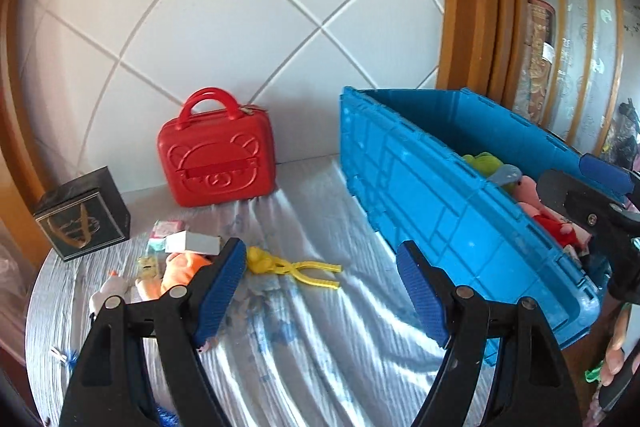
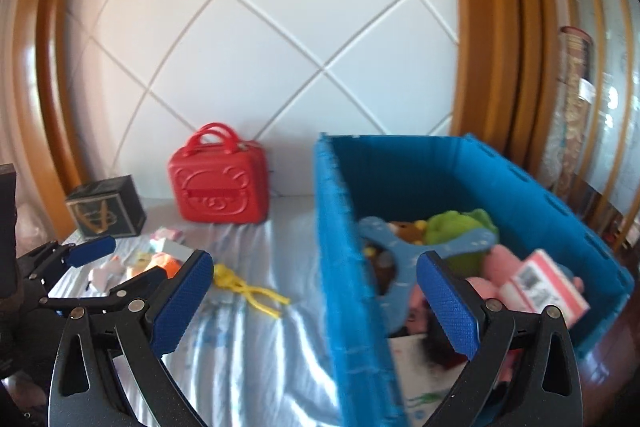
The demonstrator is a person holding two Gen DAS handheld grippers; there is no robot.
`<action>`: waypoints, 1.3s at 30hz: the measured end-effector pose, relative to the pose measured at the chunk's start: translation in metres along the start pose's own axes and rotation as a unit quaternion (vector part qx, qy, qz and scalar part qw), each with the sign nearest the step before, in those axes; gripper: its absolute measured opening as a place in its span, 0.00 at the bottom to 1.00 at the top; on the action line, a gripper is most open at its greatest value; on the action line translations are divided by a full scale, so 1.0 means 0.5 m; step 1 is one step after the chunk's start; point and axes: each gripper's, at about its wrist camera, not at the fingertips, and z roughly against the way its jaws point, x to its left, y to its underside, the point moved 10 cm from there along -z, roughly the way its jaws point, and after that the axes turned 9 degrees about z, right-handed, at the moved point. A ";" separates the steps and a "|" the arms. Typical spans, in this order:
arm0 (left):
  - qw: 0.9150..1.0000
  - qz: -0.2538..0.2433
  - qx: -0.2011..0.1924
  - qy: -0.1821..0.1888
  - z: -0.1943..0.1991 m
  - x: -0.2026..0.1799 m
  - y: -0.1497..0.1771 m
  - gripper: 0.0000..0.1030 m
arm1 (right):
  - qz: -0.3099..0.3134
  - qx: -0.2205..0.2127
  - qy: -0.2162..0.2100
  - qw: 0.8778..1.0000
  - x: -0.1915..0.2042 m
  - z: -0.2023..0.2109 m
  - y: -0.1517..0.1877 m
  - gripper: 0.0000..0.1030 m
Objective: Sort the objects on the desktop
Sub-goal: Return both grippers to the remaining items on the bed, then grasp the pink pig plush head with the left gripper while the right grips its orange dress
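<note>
Hovering above the silver-blue cloth, the left gripper had its 2 blue-padded jaws spread wide with nothing between them, only bare cloth showing in the gap. Just beyond its left finger lay a yellow clip-like toy, and further to the left of that finger sat a small heap of loose items: an orange soft toy, a white-and-grey small box and a white figure. Well ahead of the jaws, against the white tiled wall, a red carry case with a bear face pressed into its front stood upright, and off to the far left ahead stood a black cube-shaped box. To the right of the left gripper ran the long side of the blue crate, its near corner just beside the right finger. The right gripper was likewise wide open and empty, held over the crate's near left wall so that its left finger hung above the cloth and its right finger above the crate's inside. Between and beyond those fingers, in the crate, lay a blue flat toy, a green plush, a pink plush and a pink-and-white carton; the view there was blurred, so finer detail could not be told. The left gripper appeared at the left edge of the right wrist view, beside the heap.
</note>
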 end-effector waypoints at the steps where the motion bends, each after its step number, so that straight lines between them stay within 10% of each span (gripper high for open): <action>1: 1.000 0.008 0.002 -0.010 -0.002 0.031 0.005 0.75 | 0.006 0.002 -0.010 1.000 0.026 -0.012 -0.003 1.00; 23: 0.959 0.170 0.091 -0.207 -0.019 0.627 0.217 0.75 | 0.036 0.134 -0.095 0.986 0.256 -0.272 0.108 1.00; 30: 0.948 0.189 0.122 -0.224 -0.055 0.715 0.253 0.75 | 0.036 0.170 -0.107 0.979 0.303 -0.335 0.138 1.00; 39: 0.956 0.170 0.169 -0.171 -0.189 0.663 0.261 0.75 | 0.054 0.218 -0.131 0.966 0.394 -0.427 0.173 1.00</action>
